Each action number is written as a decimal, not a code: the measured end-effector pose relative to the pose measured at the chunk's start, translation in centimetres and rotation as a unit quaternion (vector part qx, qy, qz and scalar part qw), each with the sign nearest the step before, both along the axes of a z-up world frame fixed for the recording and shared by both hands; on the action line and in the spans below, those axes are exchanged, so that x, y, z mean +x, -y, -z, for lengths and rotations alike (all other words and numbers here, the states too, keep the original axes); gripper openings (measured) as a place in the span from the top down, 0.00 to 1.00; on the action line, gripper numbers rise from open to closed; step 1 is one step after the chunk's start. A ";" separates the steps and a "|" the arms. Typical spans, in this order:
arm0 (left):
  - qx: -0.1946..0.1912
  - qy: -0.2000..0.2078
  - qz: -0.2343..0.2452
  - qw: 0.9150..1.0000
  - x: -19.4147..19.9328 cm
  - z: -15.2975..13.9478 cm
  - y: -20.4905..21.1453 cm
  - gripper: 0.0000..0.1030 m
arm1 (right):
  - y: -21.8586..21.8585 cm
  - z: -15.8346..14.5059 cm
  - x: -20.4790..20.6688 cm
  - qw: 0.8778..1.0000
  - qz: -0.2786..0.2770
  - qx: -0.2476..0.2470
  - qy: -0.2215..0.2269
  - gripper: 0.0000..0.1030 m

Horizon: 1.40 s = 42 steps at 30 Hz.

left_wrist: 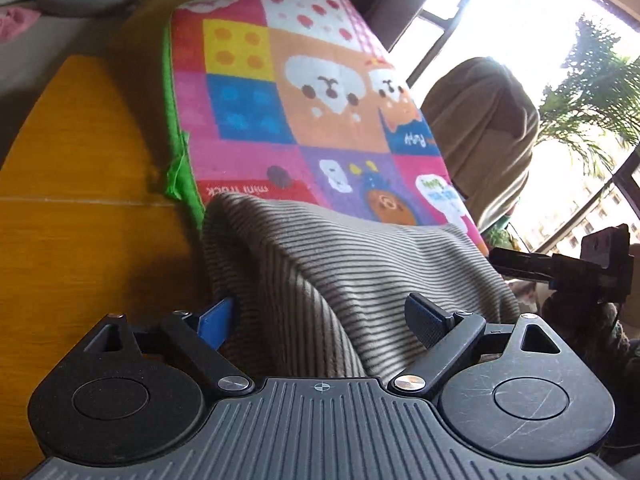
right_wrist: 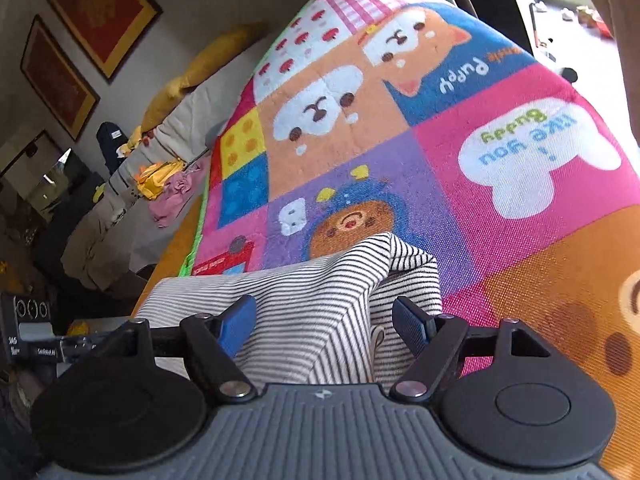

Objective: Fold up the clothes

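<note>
A grey-and-white striped garment (left_wrist: 340, 264) lies bunched at the near end of a colourful cartoon mat (left_wrist: 280, 92). My left gripper (left_wrist: 320, 316) stands open, its blue pads either side of a raised fold of the garment. The same striped garment (right_wrist: 320, 300) shows in the right wrist view on the mat (right_wrist: 400, 120). My right gripper (right_wrist: 326, 320) is open too, with a fold of the cloth between its spread fingers. The right gripper's body (left_wrist: 580, 260) shows at the right edge of the left wrist view.
The mat lies on an orange wooden surface (left_wrist: 80, 200). A brown cloth-covered shape (left_wrist: 488, 132) stands by bright windows. A sofa (right_wrist: 168, 148) with yellow and pink clothes (right_wrist: 168, 188) and framed pictures (right_wrist: 100, 12) are at the left.
</note>
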<state>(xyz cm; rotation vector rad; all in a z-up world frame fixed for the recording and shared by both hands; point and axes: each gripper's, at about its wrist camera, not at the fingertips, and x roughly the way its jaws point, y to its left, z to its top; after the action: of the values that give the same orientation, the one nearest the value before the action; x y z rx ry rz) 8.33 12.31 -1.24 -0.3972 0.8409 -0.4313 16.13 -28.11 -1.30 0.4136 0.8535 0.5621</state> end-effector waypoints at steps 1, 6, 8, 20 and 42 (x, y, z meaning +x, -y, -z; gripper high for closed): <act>-0.004 -0.004 0.003 1.000 0.4 0.3 0.2 0.10 | -0.4 0.6 0.7 1.000 -0.005 0.014 -0.016 0.27; -0.028 0.014 0.063 0.998 0.0 -0.6 1.0 0.09 | -2.2 0.6 0.2 0.992 -0.094 0.061 -0.053 0.22; -0.035 0.016 0.078 0.996 -0.8 -0.9 0.8 0.09 | -2.7 0.3 -1.4 0.988 -0.132 0.055 -0.055 0.22; -0.002 0.017 0.066 0.998 0.9 0.3 3.2 0.18 | -3.6 0.2 -1.5 0.995 -0.094 0.005 -0.013 0.51; -0.008 0.007 0.084 0.996 -3.4 1.2 1.3 0.24 | 1.9 1.4 -8.4 0.997 -0.016 0.022 -0.065 0.36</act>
<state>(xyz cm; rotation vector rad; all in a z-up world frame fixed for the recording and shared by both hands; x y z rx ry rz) 4.89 10.98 -2.46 -0.3389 0.8610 -0.5954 7.71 -29.97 -2.70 0.4819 0.9758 0.5899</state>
